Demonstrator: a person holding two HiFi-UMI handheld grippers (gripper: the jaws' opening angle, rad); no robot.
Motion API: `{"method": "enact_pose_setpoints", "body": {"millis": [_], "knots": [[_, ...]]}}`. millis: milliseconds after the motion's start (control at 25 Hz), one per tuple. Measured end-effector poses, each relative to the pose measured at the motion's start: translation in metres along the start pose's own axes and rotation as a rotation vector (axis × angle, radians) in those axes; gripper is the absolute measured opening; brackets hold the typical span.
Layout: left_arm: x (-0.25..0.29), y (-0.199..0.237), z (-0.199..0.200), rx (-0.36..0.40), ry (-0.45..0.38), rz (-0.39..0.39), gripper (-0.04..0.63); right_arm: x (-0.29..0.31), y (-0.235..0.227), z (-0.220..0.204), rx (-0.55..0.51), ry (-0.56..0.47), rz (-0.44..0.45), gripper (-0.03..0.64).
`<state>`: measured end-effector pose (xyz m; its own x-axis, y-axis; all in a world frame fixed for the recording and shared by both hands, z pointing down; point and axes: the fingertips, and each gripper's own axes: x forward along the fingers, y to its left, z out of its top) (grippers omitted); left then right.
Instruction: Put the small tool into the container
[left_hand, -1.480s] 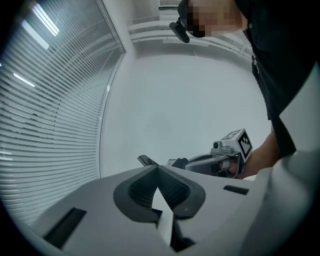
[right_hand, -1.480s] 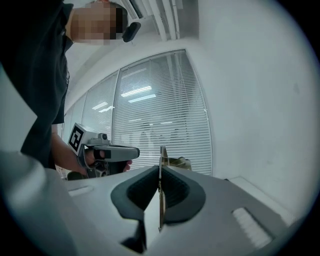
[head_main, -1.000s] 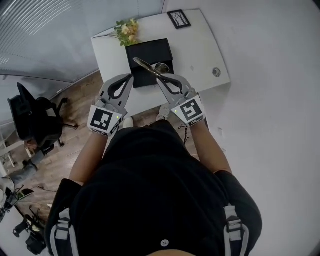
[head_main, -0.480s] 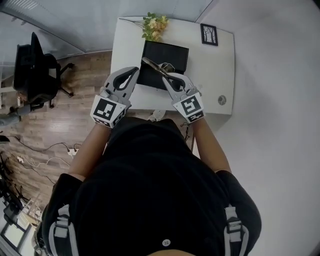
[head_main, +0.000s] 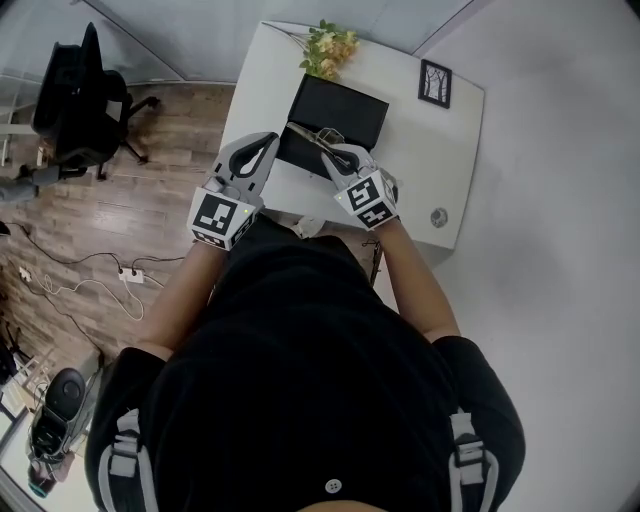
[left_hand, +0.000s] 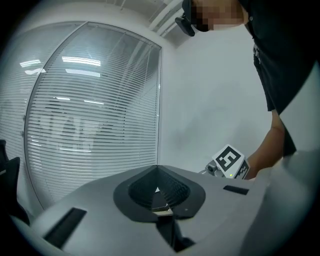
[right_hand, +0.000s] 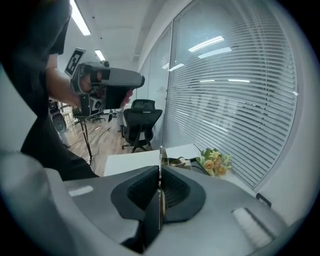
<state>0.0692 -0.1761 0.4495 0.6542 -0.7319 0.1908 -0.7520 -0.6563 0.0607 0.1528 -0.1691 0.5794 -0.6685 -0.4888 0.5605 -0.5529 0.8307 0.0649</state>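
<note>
Both forearms reach forward, with the left tool and right tool side by side over the bench's near edge. The left tool is clenched on nothing. The right tool grasps the thin metal implement, which projects past its jaws over the near part of the black container.

Thin small tool: bare metal w/ pale sheen along its edge. The right claw: matt grey plastic shell, smooth; black ribbed pads, rubbery-looking. The left claw: same matt grey plastic & black ribbed lining. The container: black, matt. The worktop: smooth white, slight sheen. The floor: wood planks. Person's top: black matt cloth.
</note>
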Motion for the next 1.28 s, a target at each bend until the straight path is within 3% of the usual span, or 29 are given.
{"method": "enact_pose_setpoints", "body": {"millis": [480,800,1280], "knots": [[0.023,-0.021,-0.019,0.02,-0.015,-0.077,0.003,0.026,0.01,-0.043,-0.121,0.131,0.045,0.026],[0.03,-0.027,-0.034,0.037,-0.003,-0.105,0.003,0.037,0.007,-0.063,-0.134,0.179,0.037,0.026],[0.043,-0.026,-0.045,0.028,-0.007,-0.127,0.003,0.061,0.01,-0.094,-0.111,0.277,0.098,0.026]]}}
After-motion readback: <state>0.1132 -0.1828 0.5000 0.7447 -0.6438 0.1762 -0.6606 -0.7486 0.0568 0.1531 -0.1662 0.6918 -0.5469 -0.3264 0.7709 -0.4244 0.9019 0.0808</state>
